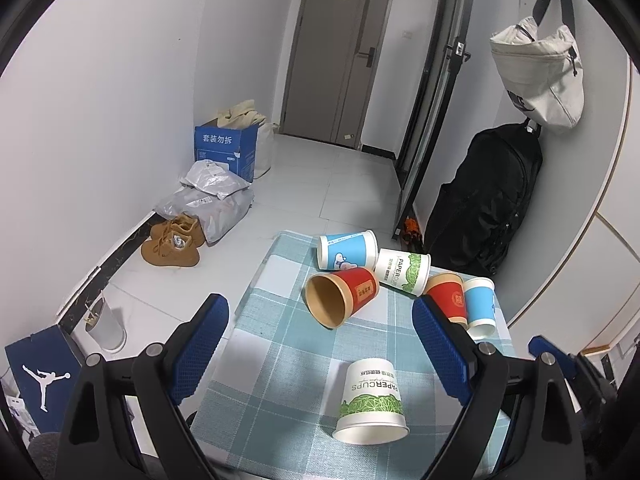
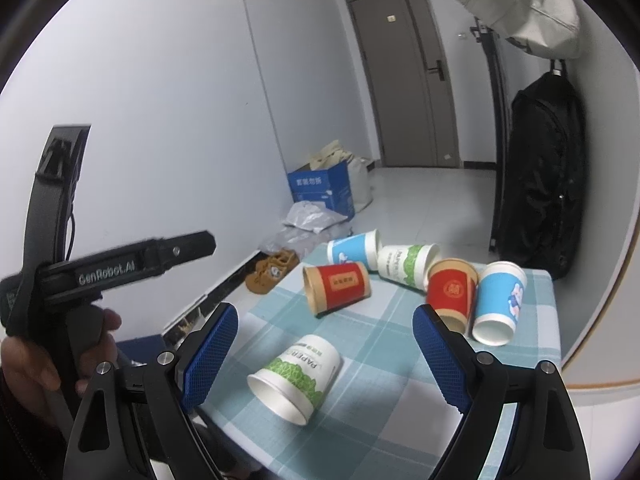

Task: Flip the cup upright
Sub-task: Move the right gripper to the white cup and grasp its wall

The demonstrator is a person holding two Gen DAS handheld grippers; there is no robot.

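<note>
Several paper cups lie on their sides on a small table with a blue checked cloth (image 1: 280,344). Nearest is a white and green cup (image 1: 372,400), also in the right wrist view (image 2: 296,376), with its mouth toward me. Behind it lie a red cup (image 1: 340,294) (image 2: 336,286), a blue cup (image 1: 347,250) (image 2: 354,249), a second white and green cup (image 1: 402,270) (image 2: 406,264), a second red cup (image 1: 448,296) (image 2: 452,292) and a second blue cup (image 1: 478,306) (image 2: 498,304). My left gripper (image 1: 320,352) is open above the near cup. My right gripper (image 2: 324,356) is open above the same cup.
The table is narrow; its left edge (image 1: 248,292) drops to a tiled floor. Brown shoes (image 1: 172,244), grey bags and a blue box (image 1: 226,148) sit by the left wall. A black backpack (image 1: 488,200) hangs at the right. The left gripper's body (image 2: 100,272) shows at left.
</note>
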